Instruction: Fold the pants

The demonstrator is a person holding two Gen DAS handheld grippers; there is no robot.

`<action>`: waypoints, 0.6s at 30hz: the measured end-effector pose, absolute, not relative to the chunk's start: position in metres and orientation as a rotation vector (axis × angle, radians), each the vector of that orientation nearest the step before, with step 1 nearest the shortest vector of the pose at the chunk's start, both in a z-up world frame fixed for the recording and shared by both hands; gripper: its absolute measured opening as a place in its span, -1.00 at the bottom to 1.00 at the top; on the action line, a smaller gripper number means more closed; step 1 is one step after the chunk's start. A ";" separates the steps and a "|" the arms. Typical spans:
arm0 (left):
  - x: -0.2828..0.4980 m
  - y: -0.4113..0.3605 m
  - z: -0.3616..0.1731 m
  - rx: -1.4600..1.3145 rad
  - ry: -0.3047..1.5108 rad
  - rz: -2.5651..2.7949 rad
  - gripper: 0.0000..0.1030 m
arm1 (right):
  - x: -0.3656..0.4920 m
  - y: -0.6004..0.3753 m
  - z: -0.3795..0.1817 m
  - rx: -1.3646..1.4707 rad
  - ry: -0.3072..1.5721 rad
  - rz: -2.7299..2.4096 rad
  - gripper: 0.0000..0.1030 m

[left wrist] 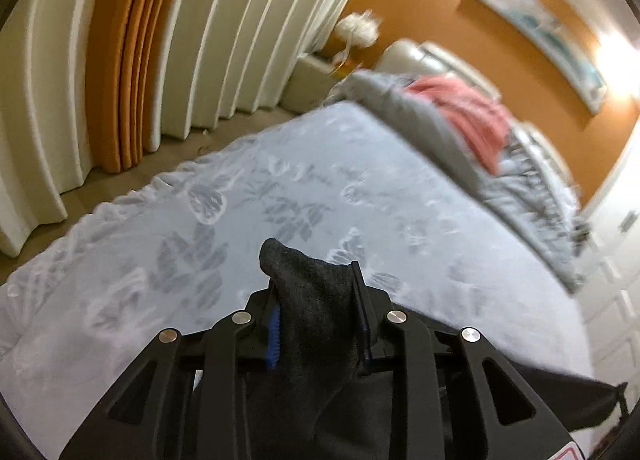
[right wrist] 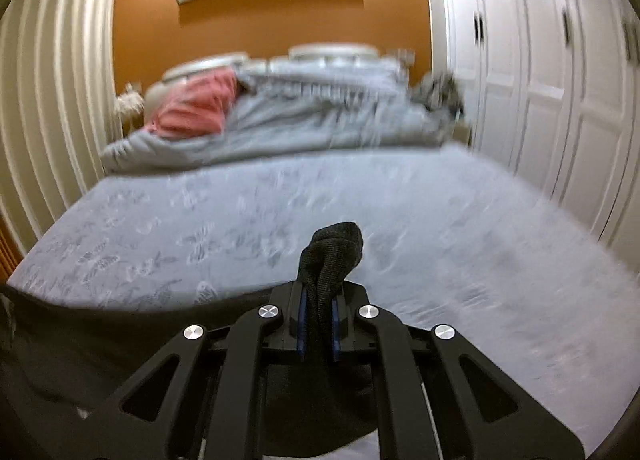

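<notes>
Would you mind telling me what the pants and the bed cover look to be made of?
The pants look like a dark charcoal knit, matte, with a fine ribbed texture where each gripper bunches them. The bed cover seems a pale grey woven fabric with a faintly shiny leaf pattern, possibly jacquard; blur leaves that open.

The left gripper (left wrist: 316, 300) has its two black fingers drawn close together, clamped on a bunch of dark pants (left wrist: 312, 292) that pokes out past the tips. The right gripper (right wrist: 320, 312) is closed the same way, its blue-padded fingers pinching another fold of the pants (right wrist: 332, 256). Both grippers point forward and slightly downward, held above the bed.
</notes>
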State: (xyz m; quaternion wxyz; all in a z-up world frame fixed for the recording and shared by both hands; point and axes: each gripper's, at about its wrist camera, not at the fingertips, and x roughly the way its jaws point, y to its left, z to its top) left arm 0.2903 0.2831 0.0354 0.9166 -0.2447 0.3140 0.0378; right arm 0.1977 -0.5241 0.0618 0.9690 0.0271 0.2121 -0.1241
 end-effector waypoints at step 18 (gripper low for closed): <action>0.098 0.308 -0.051 -0.814 0.814 0.004 -0.02 | -0.017 -0.558 -0.049 0.410 0.703 -0.388 0.42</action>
